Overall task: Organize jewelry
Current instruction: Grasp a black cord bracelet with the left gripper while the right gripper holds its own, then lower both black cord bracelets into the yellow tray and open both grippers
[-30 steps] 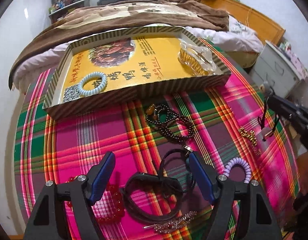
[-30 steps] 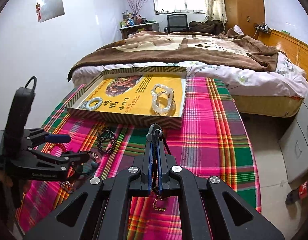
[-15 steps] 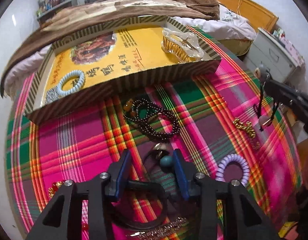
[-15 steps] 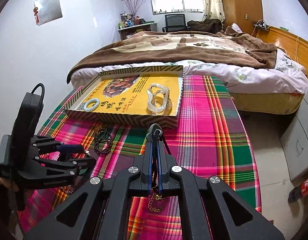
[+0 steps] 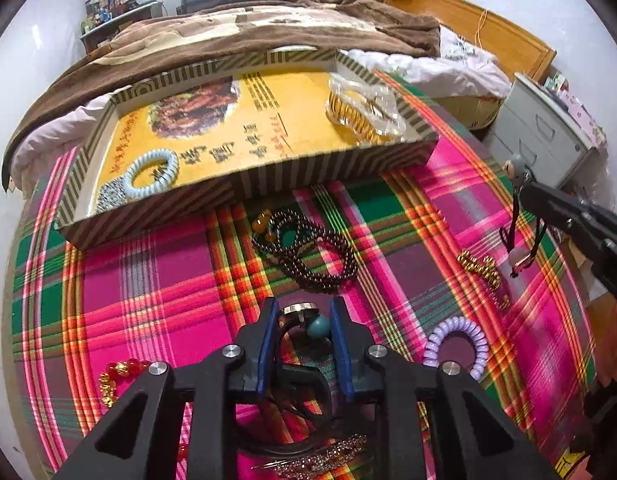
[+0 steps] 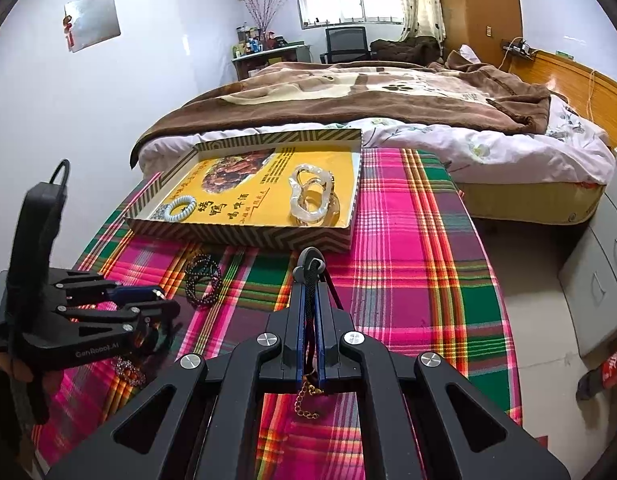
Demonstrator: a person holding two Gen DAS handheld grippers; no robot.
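Your left tongs [image 5: 302, 330] are narrowed around a teal bead [image 5: 319, 327] and metal disc on a black cord necklace [image 5: 296, 384]; pads sit just beside the bead, contact unclear, so can't tell if it's gripped. Your right tongs [image 6: 308, 280] are clenched on a black cord pendant [image 6: 310, 304], held above the plaid tabletop [image 6: 408, 280], with a gold chain [image 6: 306, 400] below them. Striped box [image 5: 244, 188] at the tabletop's far edge holds a pale blue coil bracelet [image 5: 150, 174] and a clear hair claw [image 5: 364, 110]. Loose on the cloth: dark bead strand [image 5: 308, 254] just in front of the box, lilac coil tie [image 5: 456, 344], red bead bracelet [image 5: 120, 376], rhinestone clip [image 5: 320, 456].
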